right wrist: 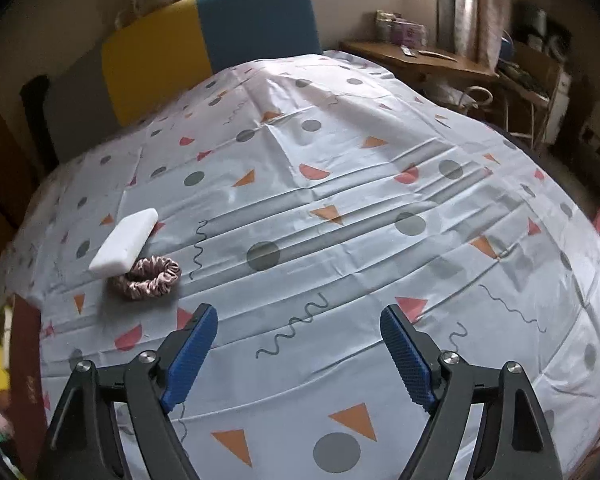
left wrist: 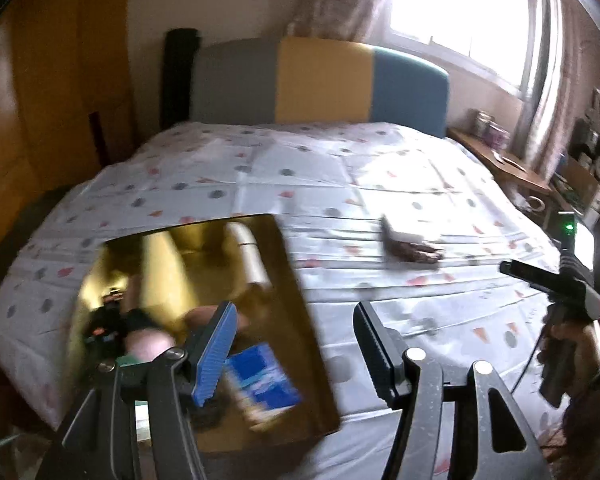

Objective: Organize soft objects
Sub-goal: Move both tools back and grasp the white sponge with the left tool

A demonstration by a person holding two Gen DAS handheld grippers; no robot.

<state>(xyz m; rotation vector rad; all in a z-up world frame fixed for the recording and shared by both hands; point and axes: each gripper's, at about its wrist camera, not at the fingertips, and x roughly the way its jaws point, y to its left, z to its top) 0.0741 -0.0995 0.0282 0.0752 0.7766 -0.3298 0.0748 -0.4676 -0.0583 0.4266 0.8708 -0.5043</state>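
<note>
A white sponge block (right wrist: 124, 241) leans on a pink satin scrunchie (right wrist: 150, 278) on the bed's patterned sheet (right wrist: 340, 200), ahead and to the left of my right gripper (right wrist: 296, 354), which is open and empty. In the left wrist view the same sponge (left wrist: 406, 233) and scrunchie (left wrist: 416, 255) lie ahead to the right. My left gripper (left wrist: 294, 354) is open and empty, over the edge of a shiny gold tray (left wrist: 204, 320). The right gripper (left wrist: 556, 284) shows at the right edge of that view.
The gold tray lies on the bed's near left part and mirrors the room. A grey, yellow and blue headboard (left wrist: 324, 80) stands at the far end. A wooden side table (right wrist: 420, 62) with small items stands by the window.
</note>
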